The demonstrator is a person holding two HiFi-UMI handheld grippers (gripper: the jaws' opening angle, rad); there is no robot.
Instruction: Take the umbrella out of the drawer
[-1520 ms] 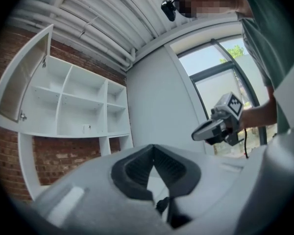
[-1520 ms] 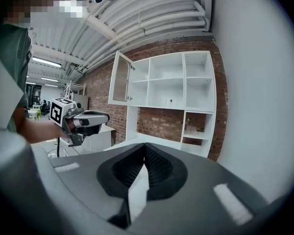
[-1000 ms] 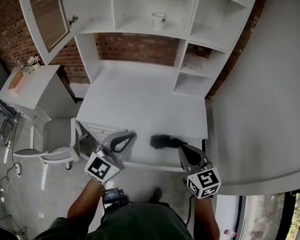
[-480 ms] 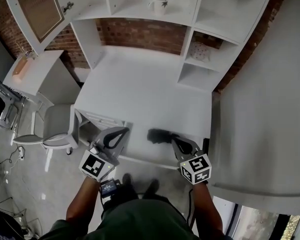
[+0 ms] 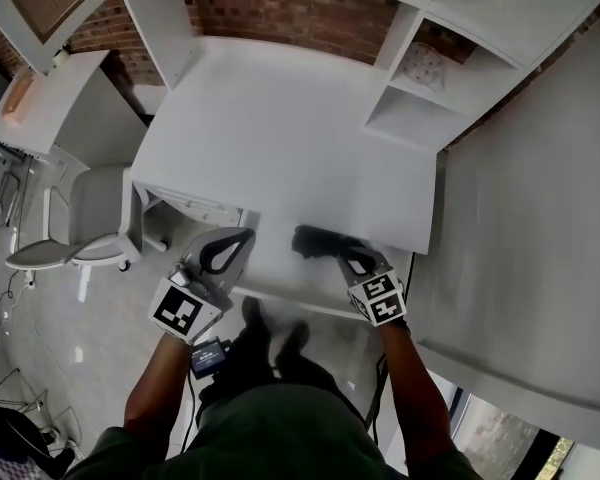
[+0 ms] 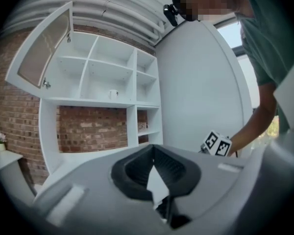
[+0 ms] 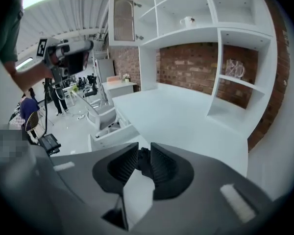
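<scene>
A black folded umbrella point(image 5: 315, 240) lies on the white desk point(image 5: 280, 138) near its front edge. My right gripper point(image 5: 352, 253) points at the umbrella's right end. Its jaws have just been opening, and in the right gripper view a dark bit of the umbrella point(image 7: 141, 164) still sits in the narrow gap of the right gripper point(image 7: 143, 153). My left gripper point(image 5: 242, 238) hovers shut and empty over the desk's front left, beside the pulled-out drawer point(image 5: 192, 208). In the left gripper view the left gripper point(image 6: 153, 151) shows its tips together, with nothing between them.
A grey chair point(image 5: 70, 218) stands left of the desk. White shelf cubbies point(image 5: 420, 108) rise at the desk's back right, with a mug point(image 7: 187, 21) on a high shelf. A small side table point(image 5: 40, 98) sits far left. People point(image 7: 54, 94) stand in the room behind.
Both grippers have come down toward the desk's front edge, the right one further. The umbrella went down with the right gripper and now rests on the desktop. The head camera has tilted lower.
</scene>
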